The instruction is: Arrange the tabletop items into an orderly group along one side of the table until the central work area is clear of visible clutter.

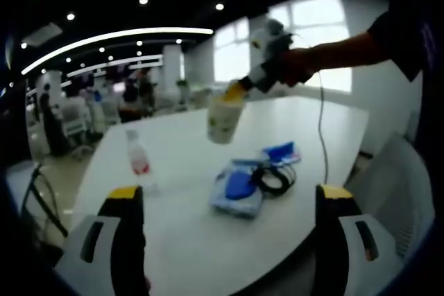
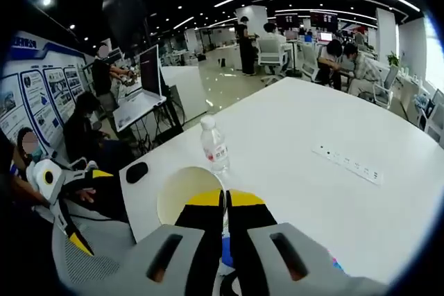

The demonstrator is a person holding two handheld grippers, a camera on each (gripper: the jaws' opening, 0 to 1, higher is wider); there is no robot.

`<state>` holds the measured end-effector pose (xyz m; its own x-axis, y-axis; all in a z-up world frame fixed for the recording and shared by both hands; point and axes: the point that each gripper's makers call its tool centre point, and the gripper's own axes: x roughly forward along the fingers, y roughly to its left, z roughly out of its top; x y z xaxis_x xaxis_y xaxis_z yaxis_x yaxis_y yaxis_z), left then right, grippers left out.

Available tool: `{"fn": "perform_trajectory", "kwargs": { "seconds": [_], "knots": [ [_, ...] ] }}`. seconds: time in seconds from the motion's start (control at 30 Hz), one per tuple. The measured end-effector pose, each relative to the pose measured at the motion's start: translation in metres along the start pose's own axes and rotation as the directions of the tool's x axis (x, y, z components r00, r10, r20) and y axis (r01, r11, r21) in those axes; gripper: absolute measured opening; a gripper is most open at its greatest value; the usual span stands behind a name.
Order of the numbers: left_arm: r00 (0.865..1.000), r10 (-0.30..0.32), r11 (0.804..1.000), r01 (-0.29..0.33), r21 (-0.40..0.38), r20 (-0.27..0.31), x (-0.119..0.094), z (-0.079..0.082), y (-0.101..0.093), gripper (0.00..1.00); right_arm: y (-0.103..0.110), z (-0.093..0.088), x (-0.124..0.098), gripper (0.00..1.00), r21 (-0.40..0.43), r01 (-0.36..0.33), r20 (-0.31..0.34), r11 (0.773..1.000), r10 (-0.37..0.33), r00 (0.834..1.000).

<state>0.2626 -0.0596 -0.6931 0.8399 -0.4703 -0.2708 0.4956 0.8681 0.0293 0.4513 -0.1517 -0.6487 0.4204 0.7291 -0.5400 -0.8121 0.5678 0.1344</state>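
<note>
While right tongs (image 2: 225, 199) pinch one cup (image 1: 224, 117), one bottle (image 1: 139, 157) stands

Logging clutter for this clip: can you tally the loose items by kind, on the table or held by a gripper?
Paper cup, held by the right gripper: 1
Water bottle: 1
Blue pouch: 1
Smaller blue item: 1
Coiled black cable: 1
Dark mouse-like item near the table edge: 1
Total: 6

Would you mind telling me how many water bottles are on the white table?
1: a clear plastic water bottle with a red label, standing upright beyond the cup.
</note>
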Motion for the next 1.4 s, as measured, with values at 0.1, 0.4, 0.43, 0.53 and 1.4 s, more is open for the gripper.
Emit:
{"fn": "perform_trajectory", "kwargs": {
  "seconds": [0.1,0.4,0.43,0.53,1.4],
  "knots": [
    [1.0,0.004,1.0,-0.004,0.008,-0.007,0.0,-0.001,0.001,0.99,-0.005,0.002,0.007,0.01,0.039,0.002,0.001,0.999,-0.002,1.0],
    [1.0,-0.003,1.0,0.003,0.026,-0.006,0.001,-0.002,-0.001,0.99,-0.02,0.013,0.024,0.01,0.073,0.028,0.003,0.997,-0.029,1.0],
    [1.0,-0.003,1.0,0.003,0.024,-0.008,0.001,-0.003,0.0,0.99,-0.02,0.014,0.026,0.01,0.076,0.03,0.005,0.997,-0.03,1.0],
    [1.0,0.003,1.0,-0.003,0.025,-0.006,0.001,-0.003,0.001,1.0,-0.023,0.019,0.031,0.01,0.08,0.036,0.007,0.996,-0.036,0.999],
    [0.998,0.051,0.998,-0.049,0.045,-0.048,0.002,-0.011,0.011,0.98,-0.038,-0.005,0.083,0.01,0.16,0.099,-0.052,0.982,-0.092,0.994]
  ]
}}
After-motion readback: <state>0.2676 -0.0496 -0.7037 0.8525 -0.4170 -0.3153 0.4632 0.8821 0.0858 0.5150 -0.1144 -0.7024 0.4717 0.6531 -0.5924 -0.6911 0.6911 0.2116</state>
